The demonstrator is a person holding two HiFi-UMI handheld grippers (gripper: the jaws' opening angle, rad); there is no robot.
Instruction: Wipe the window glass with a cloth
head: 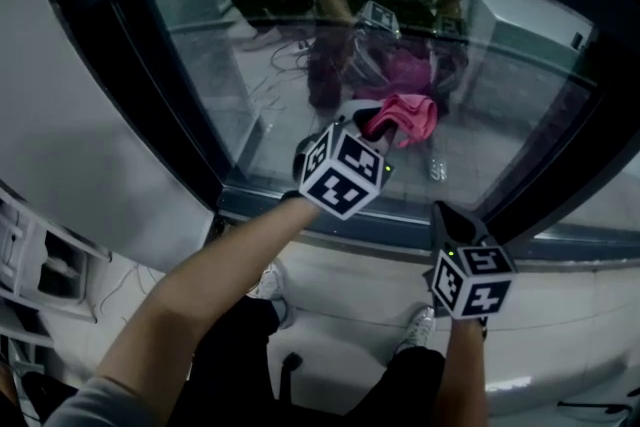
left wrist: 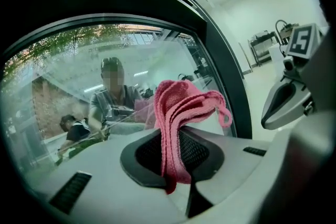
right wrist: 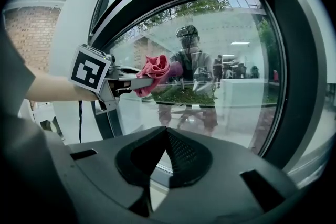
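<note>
Head view first. Shows pink cloth (head: 408,115) bunched at tip of left gripper (head: 383,125), far side, right at lower middle of window glass (head: 290,55); looks touching, can't confirm. Left forearm (head: 215,290) stretched forward and up, marker cube (head: 345,172) facing camera. Right gripper (head: 443,213) nearer and lower, right of the left one, by the sill (head: 560,250), pointing at it, well apart from cloth.

Left gripper view. Jaws clamped on cloth (left wrist: 178,118): folded strip pinched between them, long axis along jaws, loose bundle sticking out past tips toward glass (left wrist: 68,76). Right gripper (left wrist: 286,102) off to right, idle.

Right gripper view. Jaws together, nothing between. Cloth (right wrist: 155,68) up and left, held by left gripper (right wrist: 137,81) at glass (right wrist: 231,60).

Judgement: left hand doing the wipe, glass straight ahead of cloth. Next stroke likely sideways or down across glass, pushing bundle flat.
</note>
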